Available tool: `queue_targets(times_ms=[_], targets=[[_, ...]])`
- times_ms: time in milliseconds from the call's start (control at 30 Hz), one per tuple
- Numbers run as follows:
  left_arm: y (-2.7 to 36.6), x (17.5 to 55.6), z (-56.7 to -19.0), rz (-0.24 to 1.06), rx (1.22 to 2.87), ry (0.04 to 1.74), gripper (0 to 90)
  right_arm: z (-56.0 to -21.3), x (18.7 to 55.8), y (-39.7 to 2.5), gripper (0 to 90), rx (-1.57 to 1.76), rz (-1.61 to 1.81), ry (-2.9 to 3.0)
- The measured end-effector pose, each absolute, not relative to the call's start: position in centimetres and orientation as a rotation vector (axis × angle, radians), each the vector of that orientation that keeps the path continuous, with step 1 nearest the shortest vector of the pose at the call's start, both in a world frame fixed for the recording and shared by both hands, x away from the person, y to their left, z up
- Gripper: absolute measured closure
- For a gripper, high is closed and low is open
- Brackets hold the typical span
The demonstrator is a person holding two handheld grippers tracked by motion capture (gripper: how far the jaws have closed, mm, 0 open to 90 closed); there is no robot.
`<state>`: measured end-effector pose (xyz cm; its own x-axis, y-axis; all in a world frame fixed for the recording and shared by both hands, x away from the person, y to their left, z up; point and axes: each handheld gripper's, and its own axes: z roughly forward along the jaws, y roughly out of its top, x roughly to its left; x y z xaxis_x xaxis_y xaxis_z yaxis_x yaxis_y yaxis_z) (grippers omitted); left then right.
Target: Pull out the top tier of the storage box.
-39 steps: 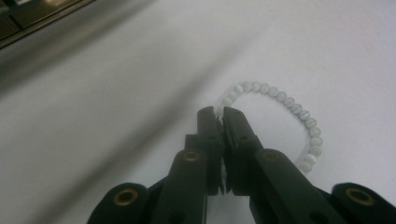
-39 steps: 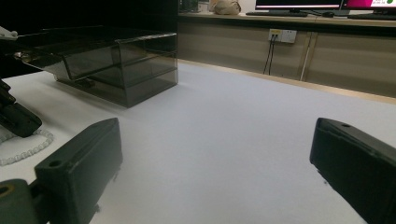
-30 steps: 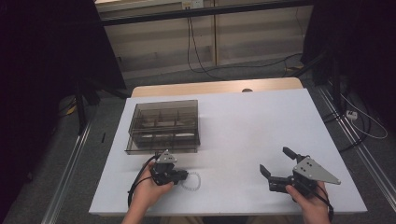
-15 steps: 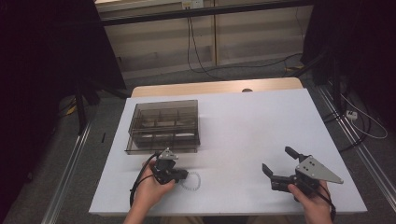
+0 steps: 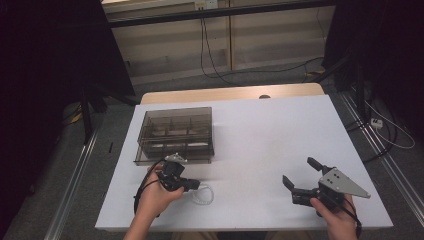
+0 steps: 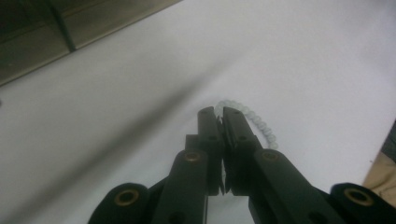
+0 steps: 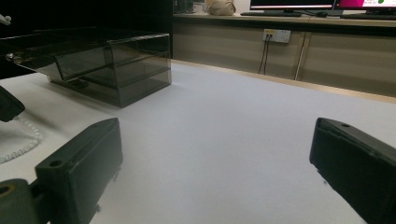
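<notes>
Nearest the person, at the front edge of the white table (image 5: 260, 145), both hands came in from below, each holding a gripper. The left gripper (image 6: 218, 114) sat low over the table at the front left, its jaws pressed together on a string of pale, translucent beads (image 6: 254, 122). In the left gripper view the bead string curved out from between the jaw tips and ran off to one side, lying on the table surface. In the high view the same bead string (image 5: 204, 194) formed a loose loop on the table just beside the left gripper (image 5: 192, 185), touching its jaw tips.

Well apart from it, at the front right of the table, the right gripper (image 5: 300, 177) rested in the person's right hand (image 5: 336, 220) with its jaws spread wide and nothing between them. The right gripper view showed those two black jaws far apart over bare white surface, with the bead string (image 7: 23, 140) off to its left edge.

Farther back, beyond the left gripper, a smoky transparent organiser box (image 5: 175, 135) with several compartments stood on the table; what lay in the compartments was too dim to tell. Behind the table, cables (image 5: 215, 55) trailed across the grey floor.
</notes>
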<state>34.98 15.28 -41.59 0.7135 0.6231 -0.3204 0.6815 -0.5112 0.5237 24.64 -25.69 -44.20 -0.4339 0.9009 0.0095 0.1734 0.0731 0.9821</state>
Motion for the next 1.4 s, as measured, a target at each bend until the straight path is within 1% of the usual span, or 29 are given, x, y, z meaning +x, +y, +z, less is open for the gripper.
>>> queue_targets(times_ms=[333,767,1400], targets=[[15.8,35.5,-38.9,-0.135,2.315,0.975,87.5,-44.1,24.7,-25.6,2.0,1.076,1.419,1.693],[16.3,36.1,-36.4,-0.117,2.373,0.97,87.5,-44.2,24.7,-25.8,1.8,1.072,1.412,1.697],[16.7,36.5,-34.7,-0.123,2.41,0.962,87.5,-44.2,24.7,-25.7,1.1,1.07,1.405,1.689]])
